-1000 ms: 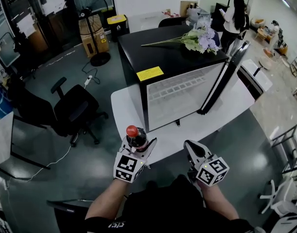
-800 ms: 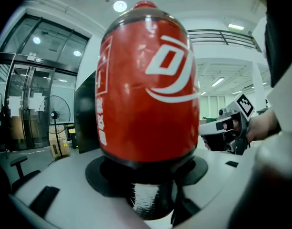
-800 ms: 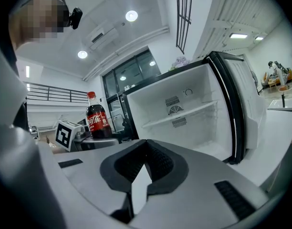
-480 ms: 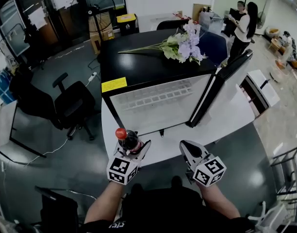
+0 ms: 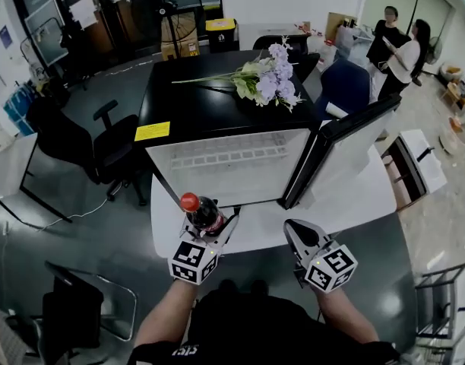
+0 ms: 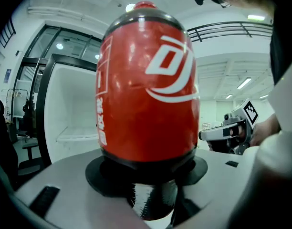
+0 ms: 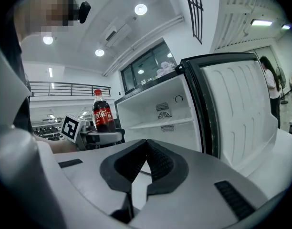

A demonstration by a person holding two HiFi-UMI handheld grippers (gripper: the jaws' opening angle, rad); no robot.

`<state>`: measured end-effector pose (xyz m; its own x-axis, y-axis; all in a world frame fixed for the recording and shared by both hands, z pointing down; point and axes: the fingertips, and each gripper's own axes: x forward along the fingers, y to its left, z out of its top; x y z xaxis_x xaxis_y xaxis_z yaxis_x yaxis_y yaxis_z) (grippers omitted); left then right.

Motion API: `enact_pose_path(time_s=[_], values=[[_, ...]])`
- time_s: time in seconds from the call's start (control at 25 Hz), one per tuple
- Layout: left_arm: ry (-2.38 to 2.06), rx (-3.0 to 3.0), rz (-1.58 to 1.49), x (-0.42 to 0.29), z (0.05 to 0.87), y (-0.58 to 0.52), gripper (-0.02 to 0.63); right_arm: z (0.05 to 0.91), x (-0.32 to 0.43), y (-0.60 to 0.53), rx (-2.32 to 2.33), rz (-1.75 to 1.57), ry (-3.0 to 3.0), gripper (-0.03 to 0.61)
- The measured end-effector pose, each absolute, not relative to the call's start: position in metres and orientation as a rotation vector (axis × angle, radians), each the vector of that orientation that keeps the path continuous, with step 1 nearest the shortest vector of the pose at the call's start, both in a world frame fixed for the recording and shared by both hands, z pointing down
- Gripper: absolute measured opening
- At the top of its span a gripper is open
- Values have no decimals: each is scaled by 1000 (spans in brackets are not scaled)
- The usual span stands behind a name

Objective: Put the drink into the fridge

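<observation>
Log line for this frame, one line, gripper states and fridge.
left hand-held gripper: shut on cola bottle, upright | right hand-held gripper: shut, empty | fridge: door open | cola bottle: not yet inside

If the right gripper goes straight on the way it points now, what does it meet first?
Probably the open fridge: the right gripper points at its white inside, near the shelf. Nothing shows in between, but depth is unclear.
</observation>
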<state>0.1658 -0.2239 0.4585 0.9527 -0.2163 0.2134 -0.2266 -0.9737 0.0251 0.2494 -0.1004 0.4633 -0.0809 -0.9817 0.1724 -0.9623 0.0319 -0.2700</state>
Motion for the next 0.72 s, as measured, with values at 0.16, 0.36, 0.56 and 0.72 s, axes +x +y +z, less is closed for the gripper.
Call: enact_pose_path(time_s=[0.16, 0.36, 0.56, 0.72], values=[[-351, 3084, 363, 167, 459, -226, 261, 462, 239, -109, -2039, -481, 2250, 14], [-358, 3112, 393, 158, 457, -240, 261, 457, 230, -118, -2047, -471, 2247, 14], [-360, 3136, 401, 153, 454, -259, 261, 455, 229, -135, -2048, -465, 2173, 14], [-399, 3210, 533, 160, 458, -274, 260, 457, 228, -144, -2017, -476, 2225, 14]])
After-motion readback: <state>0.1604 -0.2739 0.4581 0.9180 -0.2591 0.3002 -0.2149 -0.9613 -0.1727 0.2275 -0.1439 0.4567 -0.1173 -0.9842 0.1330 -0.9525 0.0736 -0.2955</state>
